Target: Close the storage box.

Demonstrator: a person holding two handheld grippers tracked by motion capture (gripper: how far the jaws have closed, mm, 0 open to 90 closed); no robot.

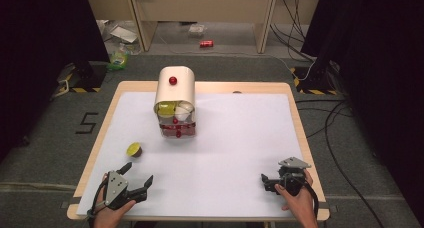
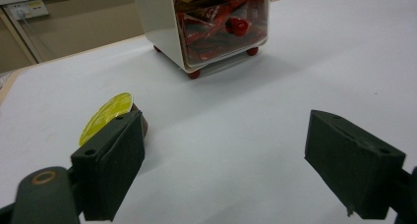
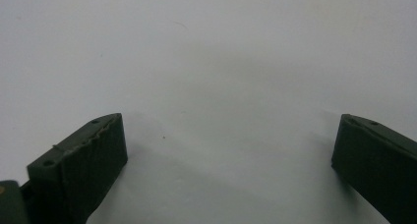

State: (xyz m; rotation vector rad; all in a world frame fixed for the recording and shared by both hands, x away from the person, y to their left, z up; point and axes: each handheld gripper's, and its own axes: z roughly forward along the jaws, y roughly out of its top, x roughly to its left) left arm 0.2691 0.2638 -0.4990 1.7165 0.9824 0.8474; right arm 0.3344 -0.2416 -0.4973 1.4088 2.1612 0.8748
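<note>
Capsule (image 2: 105, 117) lies beside the spread left gripper (image 2: 226, 160) (right gripper (image 3: 228, 165) also spread, over bare table).

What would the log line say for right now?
left gripper: open, near yellow-lidded capsule | right gripper: open, holding nothing | box: untouched

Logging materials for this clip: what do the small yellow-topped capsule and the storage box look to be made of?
The capsule seems to have a glossy yellow foil lid, going by its sheen, over a dark cup, probably plastic. The storage box looks like smooth cream plastic or painted metal, with a clear drawer front, likely plastic, showing red packets behind it. The left gripper is nearest the capsule.
</note>
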